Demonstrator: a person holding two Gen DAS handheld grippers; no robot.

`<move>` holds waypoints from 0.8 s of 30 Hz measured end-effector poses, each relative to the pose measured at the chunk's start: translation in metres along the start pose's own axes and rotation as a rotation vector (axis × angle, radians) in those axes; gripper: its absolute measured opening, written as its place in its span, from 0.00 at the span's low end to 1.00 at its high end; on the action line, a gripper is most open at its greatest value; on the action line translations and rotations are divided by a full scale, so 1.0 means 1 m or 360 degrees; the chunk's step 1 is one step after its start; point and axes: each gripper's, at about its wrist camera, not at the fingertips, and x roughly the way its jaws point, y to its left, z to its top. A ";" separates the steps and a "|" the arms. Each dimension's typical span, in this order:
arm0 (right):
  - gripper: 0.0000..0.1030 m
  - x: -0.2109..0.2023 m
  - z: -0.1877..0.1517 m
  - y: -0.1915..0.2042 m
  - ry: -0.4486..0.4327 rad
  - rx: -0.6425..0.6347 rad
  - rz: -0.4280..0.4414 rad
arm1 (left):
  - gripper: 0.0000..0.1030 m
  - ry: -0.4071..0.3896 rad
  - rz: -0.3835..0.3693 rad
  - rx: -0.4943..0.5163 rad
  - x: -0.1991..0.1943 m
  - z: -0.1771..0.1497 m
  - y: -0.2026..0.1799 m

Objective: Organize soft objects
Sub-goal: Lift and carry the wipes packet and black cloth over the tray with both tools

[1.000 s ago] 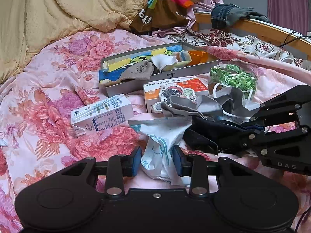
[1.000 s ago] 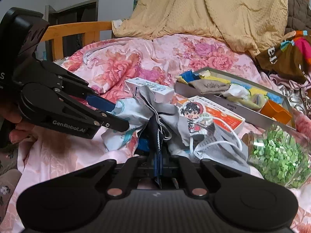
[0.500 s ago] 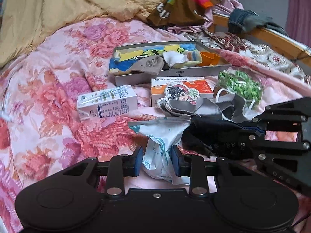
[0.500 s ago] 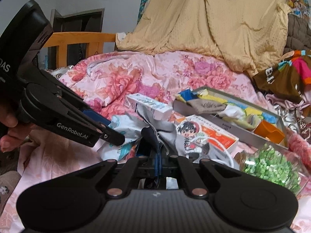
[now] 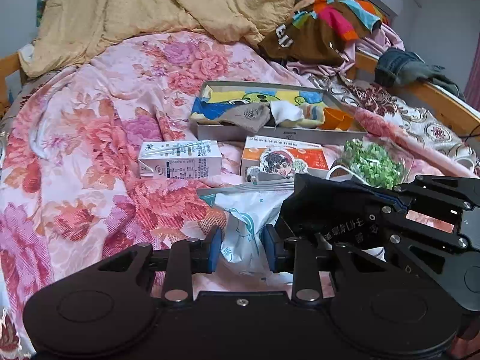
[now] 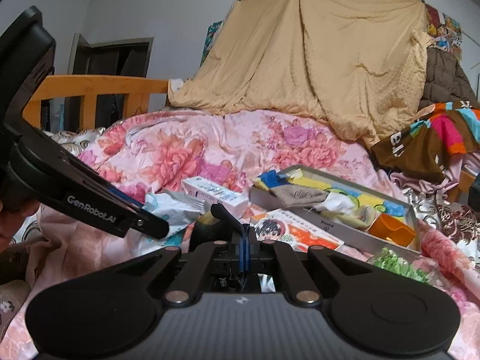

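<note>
In the left wrist view my left gripper [image 5: 242,249] is shut on a white packet with teal print [image 5: 246,210], its blue pads pressing both sides. Right beside it, my right gripper [image 5: 381,207] is shut on a black cloth with white lettering [image 5: 324,207], which hangs lifted over the packet's right edge. In the right wrist view the right gripper [image 6: 244,249] has its blue pads together on a thin fold of the black cloth [image 6: 222,214]. The left gripper [image 6: 157,231] reaches in from the left with the packet [image 6: 171,207].
Behind on the floral quilt [image 5: 90,150] lie a milk carton [image 5: 180,163], an orange cartoon box [image 5: 285,159], a clear container of green bits [image 5: 372,162] and a grey tray [image 5: 279,134] with socks and cloths. A tan blanket [image 5: 150,9], heaped clothes [image 5: 324,33] and a wooden rail [image 5: 435,99] border the bed.
Both grippers have risen with what they hold. The black cloth has come up off the pile and now hides the grey masks. The left view has rolled, and the right view has tilted up.
</note>
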 end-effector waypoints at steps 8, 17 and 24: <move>0.01 -0.015 0.006 -0.008 -0.0090 0.0051 -0.0032 | 0.31 -0.0080 0.0071 -0.0075 -0.018 0.004 -0.002; 0.01 -0.025 0.013 -0.015 -0.0171 0.0096 -0.0047 | 0.31 -0.0165 0.0132 -0.0164 -0.033 0.010 0.001; 0.01 -0.030 0.018 -0.019 -0.0199 0.0110 -0.0063 | 0.31 -0.0215 0.0116 -0.0146 -0.036 0.021 -0.008</move>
